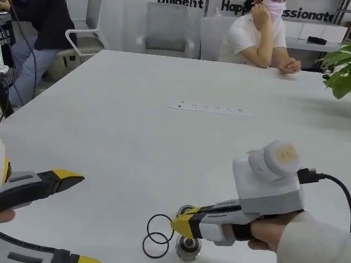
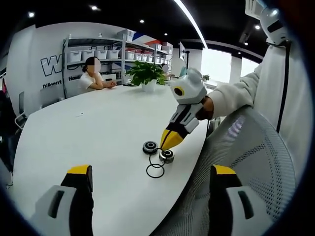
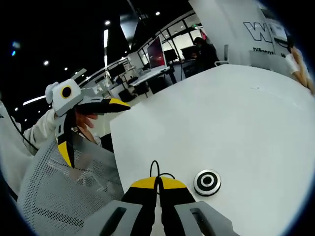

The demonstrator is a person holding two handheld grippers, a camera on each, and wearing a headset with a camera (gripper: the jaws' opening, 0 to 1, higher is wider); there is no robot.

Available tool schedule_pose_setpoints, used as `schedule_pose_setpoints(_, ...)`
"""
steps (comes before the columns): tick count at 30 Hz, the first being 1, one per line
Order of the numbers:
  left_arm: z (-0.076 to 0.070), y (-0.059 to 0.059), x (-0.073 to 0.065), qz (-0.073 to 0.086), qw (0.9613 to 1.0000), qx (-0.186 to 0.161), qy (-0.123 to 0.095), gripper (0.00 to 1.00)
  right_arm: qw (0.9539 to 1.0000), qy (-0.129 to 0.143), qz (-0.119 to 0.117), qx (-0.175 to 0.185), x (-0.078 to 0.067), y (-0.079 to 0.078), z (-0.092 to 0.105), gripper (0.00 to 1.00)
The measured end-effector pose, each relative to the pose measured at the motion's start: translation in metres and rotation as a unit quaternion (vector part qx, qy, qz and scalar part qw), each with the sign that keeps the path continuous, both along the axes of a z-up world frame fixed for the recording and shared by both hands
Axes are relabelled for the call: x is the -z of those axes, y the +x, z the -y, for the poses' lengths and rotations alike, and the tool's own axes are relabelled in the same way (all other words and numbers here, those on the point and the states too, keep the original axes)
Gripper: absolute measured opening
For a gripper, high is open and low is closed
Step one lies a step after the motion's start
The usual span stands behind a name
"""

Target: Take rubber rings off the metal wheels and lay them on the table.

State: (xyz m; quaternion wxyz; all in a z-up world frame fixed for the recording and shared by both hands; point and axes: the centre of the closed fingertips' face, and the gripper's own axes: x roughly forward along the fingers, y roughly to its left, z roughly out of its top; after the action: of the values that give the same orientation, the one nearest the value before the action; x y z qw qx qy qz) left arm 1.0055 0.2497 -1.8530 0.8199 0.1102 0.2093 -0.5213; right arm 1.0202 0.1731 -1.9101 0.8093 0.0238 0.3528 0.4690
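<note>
The right gripper [image 3: 157,184] is clenched on a thin black rubber ring [image 1: 160,215] at the near edge of the white table [image 1: 164,137], just beside two small round metal wheels [image 1: 188,247]. The left gripper [image 1: 88,218] hangs released. The ring likely handles light, limp and stretchy: pinch its cord gently.

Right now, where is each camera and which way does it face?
Head view: head-mounted, looking down at the table; left gripper, right gripper, a sleeve show.
Left gripper view: open jaws below, facing the right gripper and metal wheels.
Right gripper view: own jaws shut on a rubber ring, facing the left gripper.
All three share both grippers.
</note>
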Motion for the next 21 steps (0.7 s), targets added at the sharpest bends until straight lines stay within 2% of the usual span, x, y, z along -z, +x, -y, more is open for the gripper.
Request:
schedule_pose_setpoints(9, -0.001, 0.000, 0.002, -0.001, 1.0000, -0.001, 0.005, 0.96, 0.9995, -0.023, 0.003, -0.022, 0.019, -0.006, -0.007, 0.00)
schedule_pose_setpoints(13, -0.002, 0.001, 0.002, 0.000, 1.0000, -0.002, 0.006, 0.96, 0.9993, -0.024, 0.001, -0.030, 0.025, -0.007, -0.010, 0.00)
schedule_pose_setpoints(16, -0.002, 0.001, 0.003, -0.001, 1.0000, -0.003, 0.006, 0.96, 0.9985, -0.040, 0.005, -0.038, 0.031, -0.009, -0.010, 0.00)
schedule_pose_setpoints(21, -0.003, 0.001, 0.004, -0.001, 0.9999, -0.003, 0.010, 0.95, 0.9979, -0.049, 0.012, -0.042, 0.034, -0.009, -0.010, 0.00)
